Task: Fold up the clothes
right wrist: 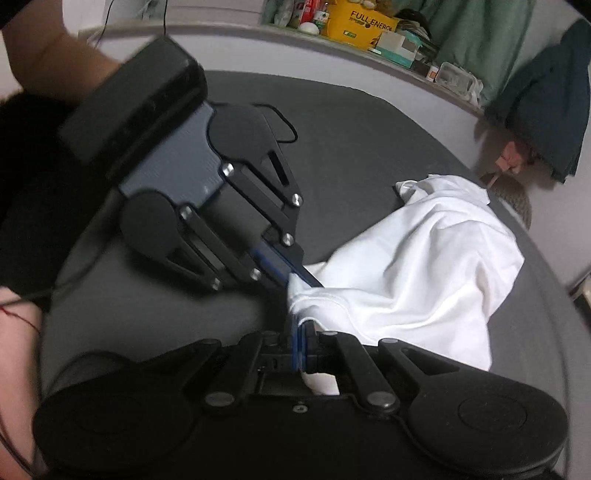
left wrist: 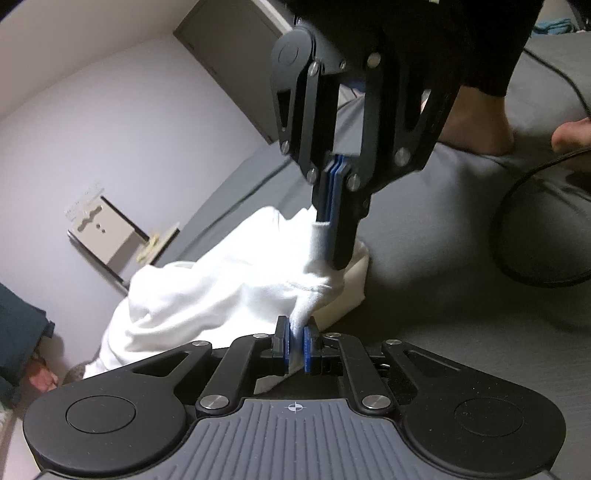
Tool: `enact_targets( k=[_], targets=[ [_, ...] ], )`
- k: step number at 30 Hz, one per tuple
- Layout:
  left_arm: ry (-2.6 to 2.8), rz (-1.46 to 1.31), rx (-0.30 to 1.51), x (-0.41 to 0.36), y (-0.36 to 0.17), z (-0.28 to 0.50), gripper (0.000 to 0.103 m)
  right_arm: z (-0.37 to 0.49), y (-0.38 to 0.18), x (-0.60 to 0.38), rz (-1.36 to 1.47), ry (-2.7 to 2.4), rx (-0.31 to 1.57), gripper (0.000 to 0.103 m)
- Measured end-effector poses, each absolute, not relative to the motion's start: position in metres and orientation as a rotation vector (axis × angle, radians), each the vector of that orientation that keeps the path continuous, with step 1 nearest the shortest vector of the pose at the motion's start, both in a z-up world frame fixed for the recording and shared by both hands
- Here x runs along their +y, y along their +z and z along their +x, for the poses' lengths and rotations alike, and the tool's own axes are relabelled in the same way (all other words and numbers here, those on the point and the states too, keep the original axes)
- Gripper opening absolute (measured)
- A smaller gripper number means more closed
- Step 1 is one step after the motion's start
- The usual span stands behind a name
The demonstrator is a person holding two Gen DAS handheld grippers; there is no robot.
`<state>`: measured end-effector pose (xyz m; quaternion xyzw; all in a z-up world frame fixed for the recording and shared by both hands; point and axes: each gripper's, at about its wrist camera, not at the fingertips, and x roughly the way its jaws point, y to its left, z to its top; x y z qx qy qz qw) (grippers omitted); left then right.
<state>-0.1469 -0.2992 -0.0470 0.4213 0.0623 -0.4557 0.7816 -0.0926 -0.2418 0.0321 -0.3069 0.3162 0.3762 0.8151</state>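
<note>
A white garment [left wrist: 207,295] lies crumpled on a dark grey bed sheet [left wrist: 443,229]; it also shows at the right of the right wrist view [right wrist: 424,266]. My left gripper [left wrist: 297,343] is shut on a bunched edge of the cloth at the bottom of its own view. The right gripper [left wrist: 338,240] comes down from above and is shut on the same edge a short way beyond. From the right wrist view, the right gripper [right wrist: 299,343] pinches the hem, and the left gripper [right wrist: 295,275] reaches in from the upper left, pinching close beside it.
A black cable [left wrist: 517,273] loops over the sheet to the right, near a person's bare feet [left wrist: 480,129]. A cluttered shelf [right wrist: 362,22] runs behind the bed, with a dark blue garment [right wrist: 546,110] hanging at its right. A beige box [left wrist: 107,236] stands by the wall.
</note>
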Motion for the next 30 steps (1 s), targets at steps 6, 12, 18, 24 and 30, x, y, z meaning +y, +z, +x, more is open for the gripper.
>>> enact_targets(
  k=[6,12,18,24,30],
  targets=[
    [-1.052,0.899,0.186,-0.302,-0.052,-0.145,0.072,-0.091,0.031,-0.237,-0.676,0.802,0.654,0.003],
    [-1.055,0.814,0.049,-0.291,-0.045,-0.150,0.094,-0.091,0.030,-0.235,-0.678,0.798,0.658,0.003],
    [-0.993,0.967,-0.015,-0.299,-0.055,-0.158,0.068,-0.094,0.027,-0.233,-0.710,0.795,0.646,0.003],
    [-0.995,1.010,0.035,-0.302,-0.056,-0.155,0.042,-0.103,0.020,-0.226,-0.801,0.786,0.614,0.003],
    [-1.031,0.886,0.144,-0.296,-0.040,-0.144,0.041,-0.107,0.017,-0.225,-0.858,0.771,0.585,0.003]
  ],
)
